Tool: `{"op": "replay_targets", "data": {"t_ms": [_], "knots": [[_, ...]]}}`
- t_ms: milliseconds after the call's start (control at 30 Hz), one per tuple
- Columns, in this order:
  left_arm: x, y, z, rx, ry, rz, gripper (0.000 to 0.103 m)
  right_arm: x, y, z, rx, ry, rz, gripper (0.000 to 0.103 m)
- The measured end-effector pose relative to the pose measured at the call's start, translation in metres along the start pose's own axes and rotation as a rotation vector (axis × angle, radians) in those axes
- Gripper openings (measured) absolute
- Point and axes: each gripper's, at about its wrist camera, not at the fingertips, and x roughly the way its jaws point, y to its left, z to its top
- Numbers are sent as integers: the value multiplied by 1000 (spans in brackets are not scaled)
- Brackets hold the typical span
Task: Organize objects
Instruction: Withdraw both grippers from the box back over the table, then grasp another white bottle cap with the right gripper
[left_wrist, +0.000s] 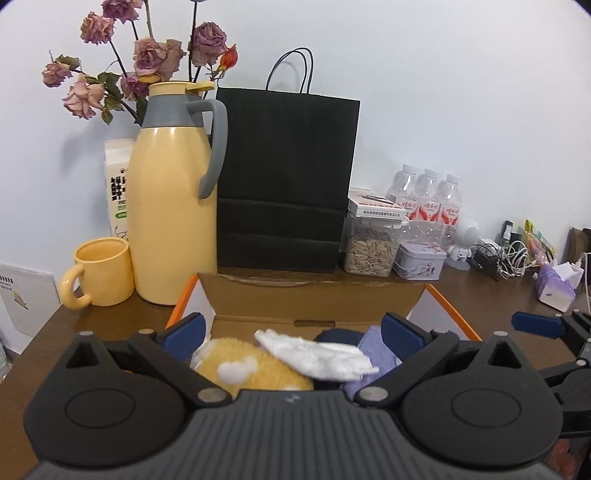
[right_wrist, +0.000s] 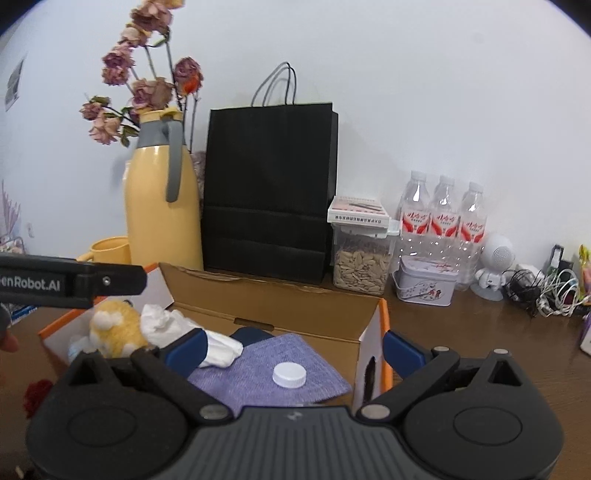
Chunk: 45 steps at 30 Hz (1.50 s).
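Now: your left gripper (left_wrist: 291, 332) and right gripper (right_wrist: 291, 345) both released, empty; white cap (right_wrist: 289, 374) just below right one, in cardboard box (right_wrist: 295, 302).

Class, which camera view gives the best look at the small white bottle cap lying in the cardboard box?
The right wrist view: the white cap lies in plain sight on the purple cloth inside the cardboard box. The left wrist view shows only an edge of that cloth; the cap itself is not visible there.

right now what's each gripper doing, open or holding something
left gripper: open, holding nothing, above the cardboard box.
right gripper: open, holding nothing, above the purple cloth.
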Motion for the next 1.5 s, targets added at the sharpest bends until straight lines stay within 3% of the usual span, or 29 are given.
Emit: {"op": "replay_targets", "data": {"t_ms": [333,733,833,1000,1167,1333,1400,1500], "knots": [[-43,19,-20,-11,58,15,103,-55,2,-29,-69,40,4,101],[-72,34,-63,4,155,38,103,-82,0,-75,-61,119,18,98],[-78,40,-73,-3,173,43,103,-82,0,-85,-63,143,28,89],[-87,49,-84,-17,190,51,103,-77,-1,-94,-56,175,62,54],[-92,55,-91,-32,202,53,103,-68,1,-92,-48,185,71,41],[-96,58,-96,-42,210,49,103,-56,1,-96,-34,230,73,39],[-96,58,-97,-45,211,49,103,-52,0,-99,-31,247,72,30],[-96,60,-97,-51,213,46,103,-52,0,-101,-23,247,72,30]]}}
